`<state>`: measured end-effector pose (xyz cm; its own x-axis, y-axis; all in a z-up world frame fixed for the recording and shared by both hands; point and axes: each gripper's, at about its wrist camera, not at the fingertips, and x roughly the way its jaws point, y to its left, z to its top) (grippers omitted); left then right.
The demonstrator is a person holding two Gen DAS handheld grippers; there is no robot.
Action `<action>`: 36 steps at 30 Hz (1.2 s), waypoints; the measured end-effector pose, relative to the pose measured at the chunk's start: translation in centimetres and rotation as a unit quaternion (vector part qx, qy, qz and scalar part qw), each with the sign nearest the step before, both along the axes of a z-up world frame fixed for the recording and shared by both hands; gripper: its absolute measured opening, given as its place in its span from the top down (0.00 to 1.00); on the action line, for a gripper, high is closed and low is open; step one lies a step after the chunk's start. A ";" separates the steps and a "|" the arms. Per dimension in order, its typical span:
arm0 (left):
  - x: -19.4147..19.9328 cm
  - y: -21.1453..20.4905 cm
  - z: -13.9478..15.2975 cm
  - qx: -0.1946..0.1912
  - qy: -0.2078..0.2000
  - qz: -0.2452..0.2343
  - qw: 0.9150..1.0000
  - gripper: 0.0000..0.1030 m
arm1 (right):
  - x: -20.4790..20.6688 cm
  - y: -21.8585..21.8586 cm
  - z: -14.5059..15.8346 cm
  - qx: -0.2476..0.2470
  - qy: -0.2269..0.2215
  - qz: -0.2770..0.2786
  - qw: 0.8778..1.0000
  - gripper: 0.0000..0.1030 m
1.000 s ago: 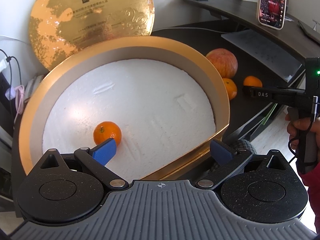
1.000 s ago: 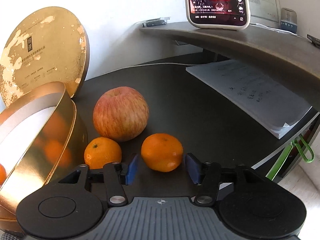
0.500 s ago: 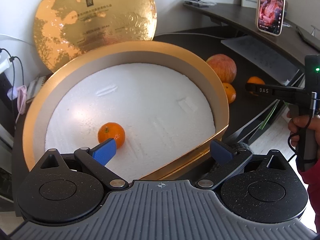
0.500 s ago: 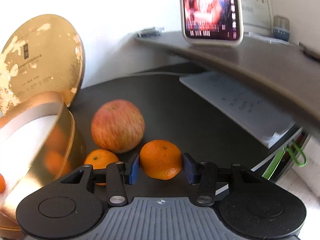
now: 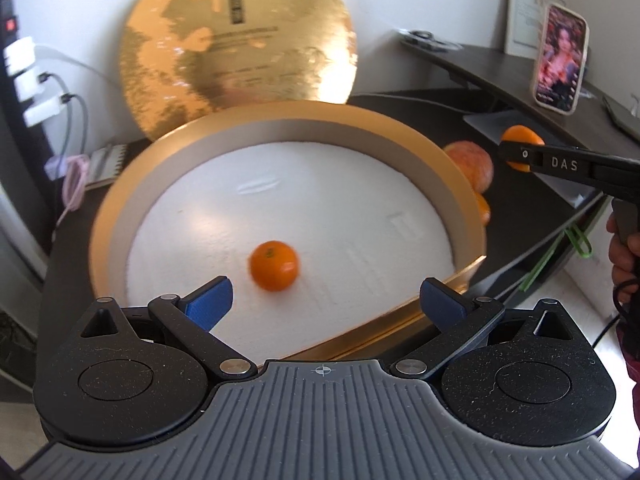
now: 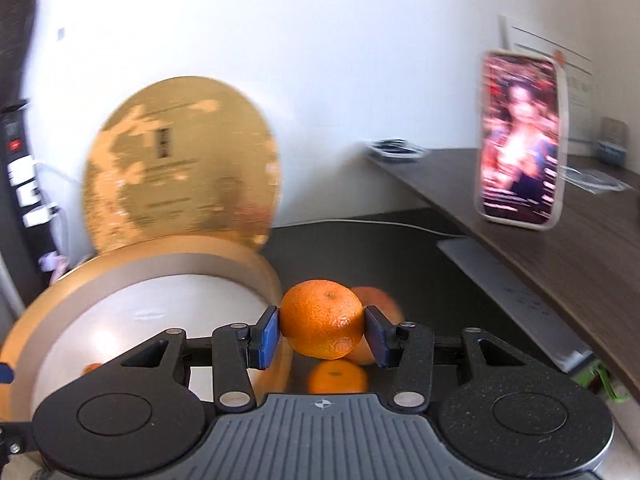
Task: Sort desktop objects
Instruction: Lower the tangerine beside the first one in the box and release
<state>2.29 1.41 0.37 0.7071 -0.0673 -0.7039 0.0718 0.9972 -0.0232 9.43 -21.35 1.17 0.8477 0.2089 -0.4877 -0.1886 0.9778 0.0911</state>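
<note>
Your right tool squeezes a mandarin between its blue pads and holds it up off the table, just beside the rim of the gold box. Half a second ago that mandarin was still down on the table. Your hand grips the handle at the right edge. Your left tool is spread wide with nothing in it, over the box, where a second mandarin has rolled toward the middle. An apple and a third mandarin sit on the table.
</note>
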 end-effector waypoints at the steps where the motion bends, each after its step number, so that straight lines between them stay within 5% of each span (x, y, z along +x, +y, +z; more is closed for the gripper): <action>1: -0.2 0.6 0.0 -0.002 -0.002 0.007 1.000 0.01 | 0.1 0.6 0.0 -0.001 0.002 0.009 1.000 0.55; 19: -2.8 9.9 -0.6 -0.040 -0.009 0.121 0.992 0.01 | 0.7 11.3 -3.5 -0.044 0.106 0.157 0.981 0.55; 36: -3.5 11.7 -1.1 -0.060 -0.009 0.131 0.989 0.01 | 1.7 15.0 -5.3 -0.098 0.185 0.206 0.956 0.54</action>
<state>-1.20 13.15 -0.74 0.7241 0.0375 -0.6887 -0.1877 0.9716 -0.1444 11.08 -6.36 -4.17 0.4746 0.3621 -0.8023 -0.5519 0.8324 0.0491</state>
